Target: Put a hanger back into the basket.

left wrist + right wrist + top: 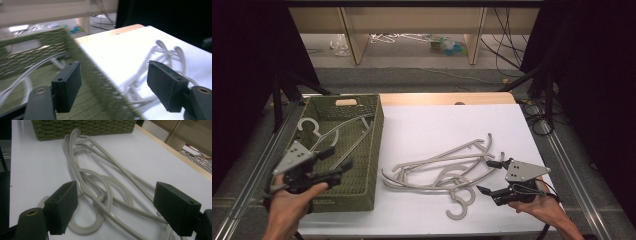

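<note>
While the basket (pixel 374 145) stands at the left part of the white table (pixel 427 125), a few pale grey hangers (pixel 339 132) are seen lying inside it, their thin arms crossing and one hook (pixel 307 125) resting near its far left corner. The basket is made of olive green woven material, with a cut-out handle in its far wall. Just to the right of the basket, a loose pile of hangers (pixel 442 167) is spread on the table; they are of the same pale grey plastic, slim and curved, tangled over one another, with two hooks pointing toward the person's edge. In the right gripper view the pile (pixel 100 182) is seen stretching from between the jaws toward the basket wall (pixel 82 127).

The left gripper (pixel 339 160) is held over the near part of the basket, above its floor and beside its right wall; its jaws are spread wide and nothing is held between them, as the left gripper view confirms, where the basket's right rim (pixel 97 75) runs between them. The right gripper (pixel 487 176) is held low at the right end of the pile, well to the right of the basket; its jaws are also wide apart, with hangers lying between them but not clamped.
</note>
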Tool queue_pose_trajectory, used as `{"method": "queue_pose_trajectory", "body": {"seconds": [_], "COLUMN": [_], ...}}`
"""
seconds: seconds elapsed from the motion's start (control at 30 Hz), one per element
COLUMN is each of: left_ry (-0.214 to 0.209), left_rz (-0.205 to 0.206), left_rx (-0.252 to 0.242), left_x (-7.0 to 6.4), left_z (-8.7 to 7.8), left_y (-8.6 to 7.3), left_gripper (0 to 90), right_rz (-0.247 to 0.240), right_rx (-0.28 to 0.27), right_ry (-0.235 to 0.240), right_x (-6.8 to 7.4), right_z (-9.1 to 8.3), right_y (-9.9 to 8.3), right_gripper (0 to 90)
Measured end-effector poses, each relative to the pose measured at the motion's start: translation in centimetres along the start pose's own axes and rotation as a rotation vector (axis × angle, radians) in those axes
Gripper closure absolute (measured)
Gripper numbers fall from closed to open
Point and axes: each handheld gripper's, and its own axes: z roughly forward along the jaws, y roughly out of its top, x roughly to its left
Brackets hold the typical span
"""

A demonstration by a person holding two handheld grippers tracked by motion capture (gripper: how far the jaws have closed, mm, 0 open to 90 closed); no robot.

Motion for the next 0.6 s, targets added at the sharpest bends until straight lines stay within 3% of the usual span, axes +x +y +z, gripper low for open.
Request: {"method": "queue_pose_trajectory", "body": {"seconds": [0.1,0.27,0.5,0.53,0.6], "left_ry": [-0.045,-0.12,-0.143,-0.144,-0.154], "left_rz": [0.025,0.02,0.061,0.088,0.084], "left_rx": [0.008,-0.01,-0.026,-0.029,-0.027], "left_x": [-2.3,-5.4,-8.3,-8.5,-8.9], "left_z": [1.2,2.8,4.2,4.4,4.8], "left_y": [-0.4,-1.0,-2.3,-2.5,-3.1], "left_gripper": [24.5,21.0,19.0,19.0,19.0], "right_rz": [-0.004,0.003,0.01,0.01,0.013], "right_rx": [-0.008,-0.015,-0.018,-0.02,-0.022], "right_ry": [-0.001,0.0,0.003,0.001,-0.004], "right_x": [-0.1,0.0,-0.2,-0.2,-0.1], "right_z": [0.0,0.0,-0.1,-0.2,-0.2], "right_y": [-0.2,-0.4,-0.6,-0.6,-0.6], "right_gripper": [19.6,18.4,16.9,16.8,16.7]}}
